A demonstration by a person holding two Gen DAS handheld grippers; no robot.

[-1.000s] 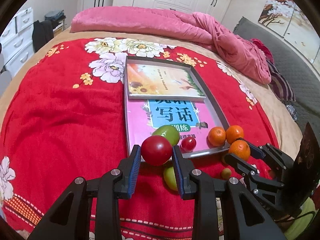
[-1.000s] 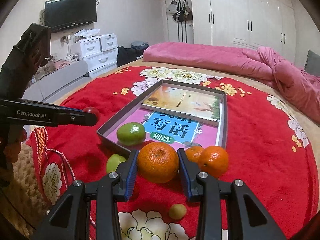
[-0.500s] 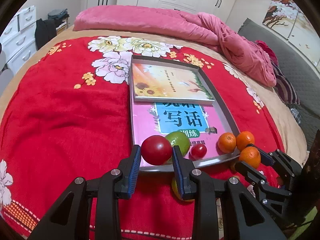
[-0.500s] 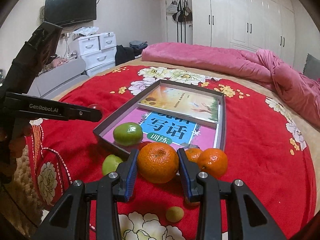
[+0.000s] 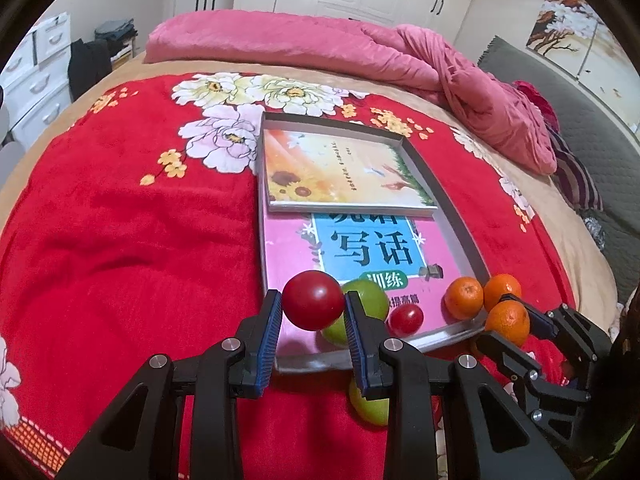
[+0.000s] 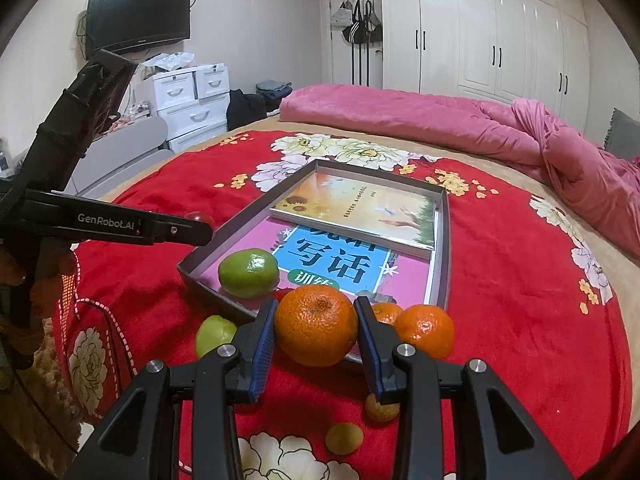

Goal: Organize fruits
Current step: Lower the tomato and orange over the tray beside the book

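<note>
In the left wrist view, the left gripper [image 5: 313, 308] is clamping a round red tomato [image 5: 313, 300] between its two blue-padded fingers [image 5: 269, 336], and is holding it above the near left corner of the shallow grey rectangular tray [image 5: 464, 236]. The tray is lying on the red flowered blanket [image 5: 120, 240] with its long axis running away from the camera. Inside it, two books are lying flat: a pink book with a blue label [image 5: 372, 248] near, and a sunflower-cover book [image 5: 344, 172] partly over its far end. A green round fruit [image 5: 372, 300], a small red tomato [image 5: 406, 317] and a small orange mandarin [image 5: 464, 298] are sitting at the tray's near end. A second green fruit [image 5: 370, 404] is lying on the blanket just before the tray. On the right, the right gripper [image 5: 510, 322] is holding an orange mandarin [image 5: 508, 322].

In the right wrist view, the right gripper [image 6: 316, 330] is closed around the big orange mandarin [image 6: 316, 324], its stem dimple pointing up, above the tray's near edge [image 6: 208, 284]. Another mandarin [image 6: 426, 330] is just beside it on the right. Two small yellowish fruits [image 6: 344, 438] are lying on the blanket, near the camera. The left gripper [image 6: 196, 226] is appearing from the side; its grip I cannot tell here.
</note>
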